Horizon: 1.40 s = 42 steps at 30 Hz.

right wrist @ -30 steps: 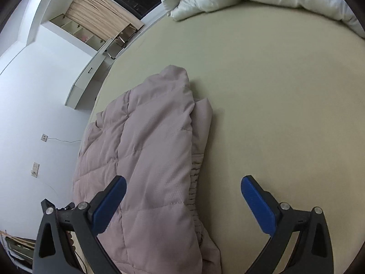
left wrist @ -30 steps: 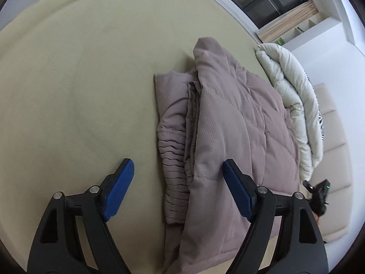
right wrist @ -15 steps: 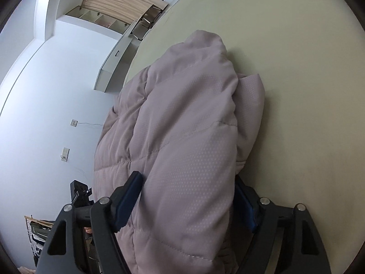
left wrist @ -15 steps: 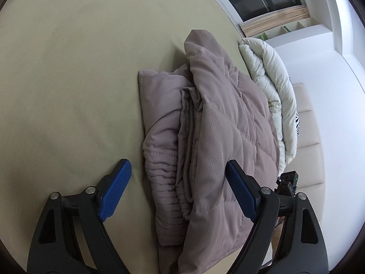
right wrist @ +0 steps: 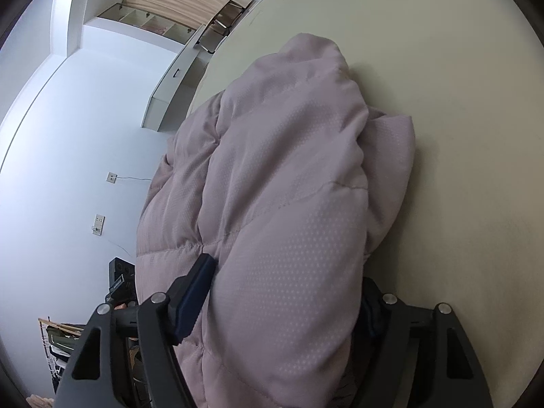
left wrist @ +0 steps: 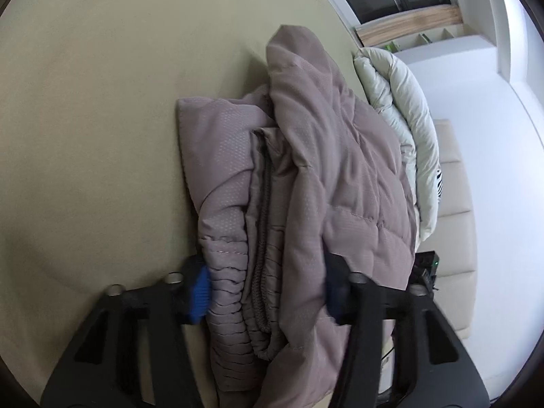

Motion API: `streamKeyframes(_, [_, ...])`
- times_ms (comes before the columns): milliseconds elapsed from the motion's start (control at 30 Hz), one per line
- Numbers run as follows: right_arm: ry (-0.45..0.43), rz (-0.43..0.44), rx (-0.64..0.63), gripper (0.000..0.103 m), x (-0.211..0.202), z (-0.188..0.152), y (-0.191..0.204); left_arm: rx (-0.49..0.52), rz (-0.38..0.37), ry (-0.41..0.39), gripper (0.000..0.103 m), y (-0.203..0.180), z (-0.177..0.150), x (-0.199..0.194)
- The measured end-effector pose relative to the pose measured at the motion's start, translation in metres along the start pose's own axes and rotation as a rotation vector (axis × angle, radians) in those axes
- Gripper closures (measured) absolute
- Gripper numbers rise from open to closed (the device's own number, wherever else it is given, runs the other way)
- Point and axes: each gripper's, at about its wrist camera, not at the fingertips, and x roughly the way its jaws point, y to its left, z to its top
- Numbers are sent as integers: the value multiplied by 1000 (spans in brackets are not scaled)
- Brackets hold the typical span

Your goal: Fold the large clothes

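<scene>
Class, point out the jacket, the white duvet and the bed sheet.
jacket (left wrist: pixel 343 170): left wrist view, quilted top panel.
white duvet (left wrist: pixel 404 102): left wrist view, rolled edge.
bed sheet (right wrist: pixel 476 136): right wrist view, bare part.

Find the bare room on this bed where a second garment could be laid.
Free: the beige sheet left of the mauve puffer jacket in the left wrist view, and beyond its far end. Crowded: the jacket's other side, where the white duvet borders it, and the near end, pinched by both hand-held grippers.
</scene>
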Motion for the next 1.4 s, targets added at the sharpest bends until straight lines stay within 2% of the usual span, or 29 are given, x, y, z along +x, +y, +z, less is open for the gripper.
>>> streamKeyframes(67, [-9,-23,-19,42,-5,-3,7,16,32,-9,67,-10,-2,0])
streamKeyframes(133, [-25,-49,-38,58,-16,-8,18,34,52,-18,72,-23,-4,-5])
streamKeyframes(200, [-34,-93,-67,64,-24,-14,35,57,61,-24,75,-38,-6,-12])
streamKeyframes(333, [-38,-150,-109,71,-43,-30,68,90,55,-33,76,-60,-21,-34])
streamKeyframes(533, [-61,-138,-161,75,-82,-86,118,106,20,-52,76,-79,-72,-82])
streamKeyframes(733, [-54,-91,-128,75,-112,-169,132,126,24,-26,76,-85,-147,-126])
streamKeyframes(867, [-60,-59,-64,75,-123,-218,118,113,32,-2,75,-68,-198,-140])
streamKeyframes(933, [-55,-81,-35,74,-122,-235,105,95,60,13,74,-52,-215,-136])
streamKeyframes(1000, [-48,-127,-18,71,-113,-241,93,49,84,28,71,-32,-222,-125])
streamKeyframes(1100, [-70,-155,7,62,-99,-240,73,-3,58,20,67,-19,-220,-110])
streamKeyframes(1167, [-77,-170,16,55,-88,-241,64,28,92,15,65,-24,-220,-104])
streamKeyframes(1233, [-90,-174,21,43,-87,-248,52,53,128,13,61,-28,-223,-100])
streamKeyframes(1300, [-110,-162,71,36,-87,-251,43,43,129,7,56,-28,-223,-95])
streamKeyframes(1400, [-138,-200,91,33,-98,-257,49,53,138,-20,56,-25,-226,-106])
